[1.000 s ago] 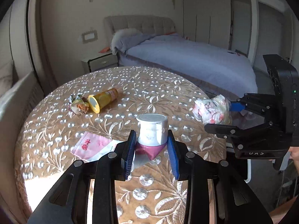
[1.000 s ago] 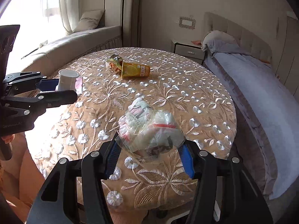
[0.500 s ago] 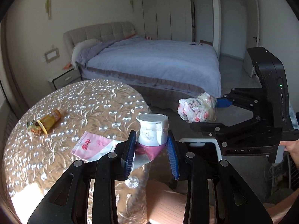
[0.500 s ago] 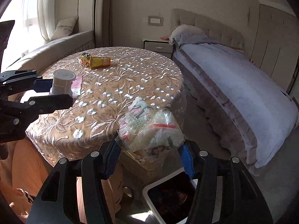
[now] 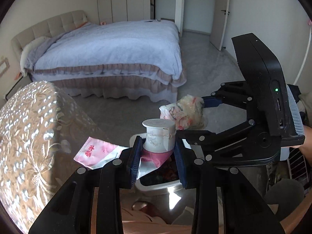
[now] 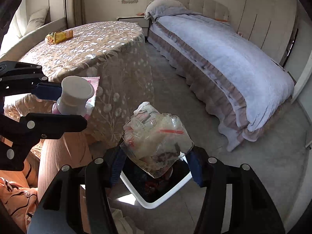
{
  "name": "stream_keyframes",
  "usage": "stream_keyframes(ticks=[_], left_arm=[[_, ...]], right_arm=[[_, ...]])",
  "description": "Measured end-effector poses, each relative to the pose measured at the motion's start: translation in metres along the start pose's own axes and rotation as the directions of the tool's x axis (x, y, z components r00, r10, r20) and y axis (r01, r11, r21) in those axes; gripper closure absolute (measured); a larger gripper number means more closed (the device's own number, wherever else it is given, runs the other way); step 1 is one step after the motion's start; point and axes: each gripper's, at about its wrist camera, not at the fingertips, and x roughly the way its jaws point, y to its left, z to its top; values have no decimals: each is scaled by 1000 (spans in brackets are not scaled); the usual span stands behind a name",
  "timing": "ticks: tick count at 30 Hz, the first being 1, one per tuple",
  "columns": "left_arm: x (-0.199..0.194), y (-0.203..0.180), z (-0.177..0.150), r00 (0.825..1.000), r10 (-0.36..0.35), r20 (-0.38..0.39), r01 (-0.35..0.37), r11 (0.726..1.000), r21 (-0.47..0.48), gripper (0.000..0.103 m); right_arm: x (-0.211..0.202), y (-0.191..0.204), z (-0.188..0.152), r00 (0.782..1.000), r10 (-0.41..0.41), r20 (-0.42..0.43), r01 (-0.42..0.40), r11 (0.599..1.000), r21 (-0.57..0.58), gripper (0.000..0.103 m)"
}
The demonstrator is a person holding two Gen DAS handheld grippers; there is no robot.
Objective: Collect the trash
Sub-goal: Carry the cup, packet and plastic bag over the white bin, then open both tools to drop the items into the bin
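The left gripper [image 5: 157,157] and right gripper [image 6: 154,165] are now carried off the counter [image 6: 93,44] and held above the white bin [image 6: 154,200] on the floor. The white cup [image 5: 159,136] and crumpled plastic bag [image 6: 156,142] are brought over its opening, whereas a second ago both were over the counter.
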Motion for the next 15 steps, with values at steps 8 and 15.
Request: stream_keyframes(ticks=[8, 15], left_arm=[[85, 11, -1, 979, -128, -156, 125, 992, -27, 71], [140, 13, -13, 944, -210, -254, 202, 978, -58, 6]], right_arm=[[59, -33, -39, 989, 30, -147, -26, 999, 27, 45], [98, -40, -75, 962, 27, -272, -36, 999, -29, 4]])
